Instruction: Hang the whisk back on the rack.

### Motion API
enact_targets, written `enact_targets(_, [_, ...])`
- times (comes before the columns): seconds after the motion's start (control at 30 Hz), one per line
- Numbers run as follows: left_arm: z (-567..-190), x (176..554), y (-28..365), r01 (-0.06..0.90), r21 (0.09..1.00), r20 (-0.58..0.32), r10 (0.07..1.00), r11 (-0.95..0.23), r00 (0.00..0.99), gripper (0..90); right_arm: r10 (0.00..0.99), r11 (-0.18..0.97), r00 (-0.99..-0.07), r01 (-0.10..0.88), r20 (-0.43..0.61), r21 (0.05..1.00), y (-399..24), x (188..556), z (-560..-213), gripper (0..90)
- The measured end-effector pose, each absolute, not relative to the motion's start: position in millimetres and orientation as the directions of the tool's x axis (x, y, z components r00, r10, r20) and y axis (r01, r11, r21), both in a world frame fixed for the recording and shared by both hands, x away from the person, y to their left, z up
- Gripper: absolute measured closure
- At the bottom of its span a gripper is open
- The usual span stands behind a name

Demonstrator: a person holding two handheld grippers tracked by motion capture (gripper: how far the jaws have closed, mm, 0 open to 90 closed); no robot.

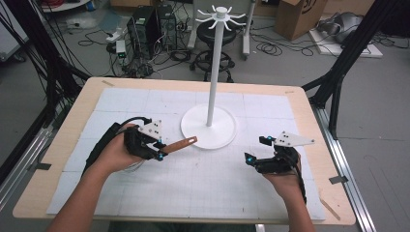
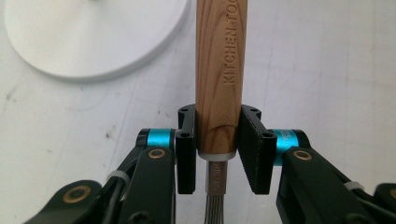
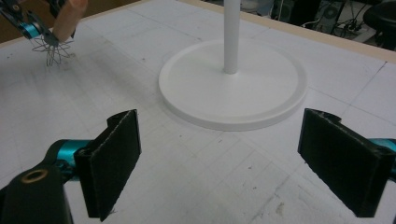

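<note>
whisk [image 2: 218, 70]: wooden handle clamped near its wire end, handle pointing at the stand [image 1: 209, 126] base — held above the mat, left of centre
step: judged, carry it to the stand's top hooks [image 1: 221, 14]; keep the grip firm, lift well clear of the base
left gripper [image 2: 217, 140]: narrow, pads pressing the handle
right gripper [image 3: 238, 158]: wide apart, holding nothing — near the table's [image 1: 309, 121] right edge

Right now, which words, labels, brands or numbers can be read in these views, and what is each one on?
"KITCHEN TOO": pressed into the wooden handle of the whisk, running along it in the left gripper view; the top edge cuts off the rest.
A dark mark on the cardboard box in the high view: too small and blurred to read.
Small print on the whisk's metal collar: too blurred to read.
</note>
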State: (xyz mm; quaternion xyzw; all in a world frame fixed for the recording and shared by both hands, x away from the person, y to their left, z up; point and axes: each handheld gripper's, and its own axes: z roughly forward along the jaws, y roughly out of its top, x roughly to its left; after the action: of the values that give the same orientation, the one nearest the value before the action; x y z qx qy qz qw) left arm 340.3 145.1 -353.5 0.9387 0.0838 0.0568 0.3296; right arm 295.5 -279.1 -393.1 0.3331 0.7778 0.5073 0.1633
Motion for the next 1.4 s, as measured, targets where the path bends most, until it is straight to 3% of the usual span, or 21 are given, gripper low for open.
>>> enact_targets(0.37, [-320.2,346.2,148.5,0.174,0.771,-0.023,0.245,-0.613,0.969,69.9,0.682,0.261,-0.727,0.346,0.081,0.901,-280.2,295.9,-392.8,12.3])
enact_targets(1.4, [-197.3,383.5,133.2,0.106,0.899,-0.013,0.216,-0.425,0.976,70.0,0.683,0.252,-0.726,0.344,0.085,0.905,-282.7,296.6,-392.5,12.3])
